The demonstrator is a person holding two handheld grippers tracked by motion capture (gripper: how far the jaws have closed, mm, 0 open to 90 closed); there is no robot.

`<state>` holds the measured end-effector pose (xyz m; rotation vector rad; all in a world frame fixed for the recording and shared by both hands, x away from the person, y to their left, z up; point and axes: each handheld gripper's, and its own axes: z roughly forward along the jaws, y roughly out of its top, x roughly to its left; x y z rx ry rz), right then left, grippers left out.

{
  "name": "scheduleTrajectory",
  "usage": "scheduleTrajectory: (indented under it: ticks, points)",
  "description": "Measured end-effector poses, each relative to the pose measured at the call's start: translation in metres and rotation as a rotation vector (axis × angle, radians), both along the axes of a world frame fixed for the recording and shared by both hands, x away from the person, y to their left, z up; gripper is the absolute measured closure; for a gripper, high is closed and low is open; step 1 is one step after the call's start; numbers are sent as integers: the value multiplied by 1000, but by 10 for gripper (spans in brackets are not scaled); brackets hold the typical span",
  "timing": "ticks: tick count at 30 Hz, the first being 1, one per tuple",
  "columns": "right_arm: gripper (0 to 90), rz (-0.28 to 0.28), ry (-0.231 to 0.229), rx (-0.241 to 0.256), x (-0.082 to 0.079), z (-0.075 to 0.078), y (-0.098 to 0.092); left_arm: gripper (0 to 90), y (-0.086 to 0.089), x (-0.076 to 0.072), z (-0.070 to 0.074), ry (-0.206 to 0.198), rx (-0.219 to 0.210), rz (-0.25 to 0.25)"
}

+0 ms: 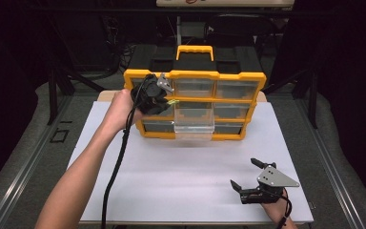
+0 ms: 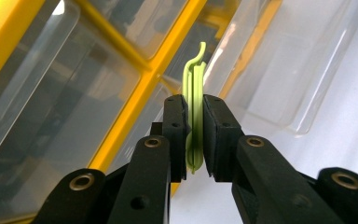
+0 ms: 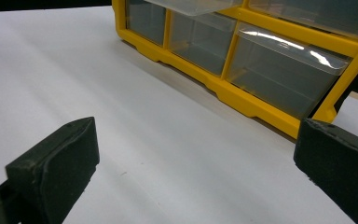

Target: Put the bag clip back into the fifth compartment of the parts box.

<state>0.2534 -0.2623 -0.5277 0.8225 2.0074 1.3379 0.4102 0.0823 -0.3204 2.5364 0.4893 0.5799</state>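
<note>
Left gripper view showed the left gripper (image 2: 195,140) clamped tight on a thin lime-green clip (image 2: 196,105), gripped flat between the two black pads with its curled tip rising above them. Just behind it stood the clear drawer fronts and yellow dividers of the organizer (image 2: 144,81), with one clear drawer (image 2: 279,70) pulled out to the side. From the high view, that left gripper (image 1: 167,101) hung at the organizer's (image 1: 195,75) left columns, next to the open drawer (image 1: 194,128) jutting over the white table (image 1: 181,176). The right gripper (image 1: 246,173) rested near the table's front right corner, jaws spread wide with nothing between them, well apart from the organizer, with bare white surface between.
</note>
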Motion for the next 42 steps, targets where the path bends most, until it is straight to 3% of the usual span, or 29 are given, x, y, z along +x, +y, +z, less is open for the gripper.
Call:
scheduleTrajectory:
  ticks: [15,21,42]
  points:
    - [0,3,2,2,0,0,0,803,-23,-2,-1,16,-31,-68]
    - [0,4,4,1,0,0,0,803,-35,2,-6,44,-38,-105]
    - [0,9,4,-2,0,0,0,802,-53,11,-23,104,10,-149]
